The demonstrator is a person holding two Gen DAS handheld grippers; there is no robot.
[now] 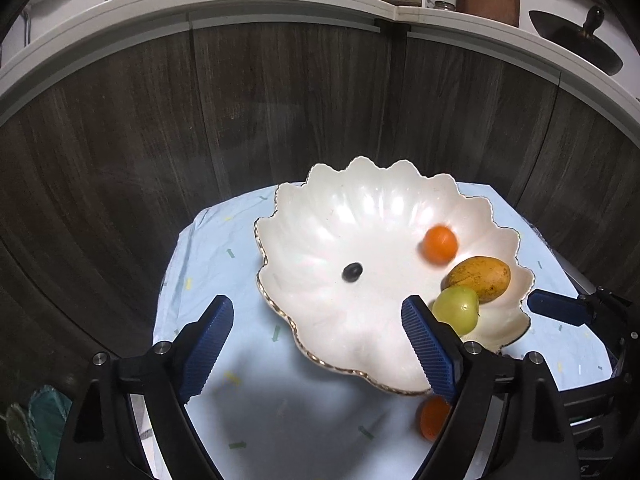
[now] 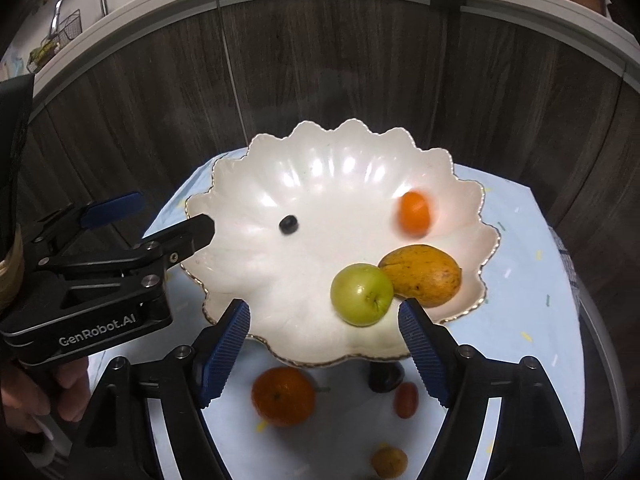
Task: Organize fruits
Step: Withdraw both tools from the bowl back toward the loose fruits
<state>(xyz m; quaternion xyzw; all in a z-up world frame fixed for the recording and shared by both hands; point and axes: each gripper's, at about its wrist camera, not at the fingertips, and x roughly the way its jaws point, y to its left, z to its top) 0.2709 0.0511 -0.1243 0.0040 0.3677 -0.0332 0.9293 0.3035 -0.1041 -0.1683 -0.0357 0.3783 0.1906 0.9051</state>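
A white scalloped bowl with a gold rim stands on a pale blue cloth. In it lie a small dark grape, a blurred small orange fruit, a mango and a green apple. My left gripper hangs open over the bowl's near-left rim, empty. My right gripper is open above the near rim, just short of the apple, holding nothing. An orange sits on the cloth beneath it.
On the cloth in front of the bowl lie a dark plum, a small red fruit and a small yellow-brown fruit. Dark wood cabinet fronts rise behind the table. A hand holds the left gripper.
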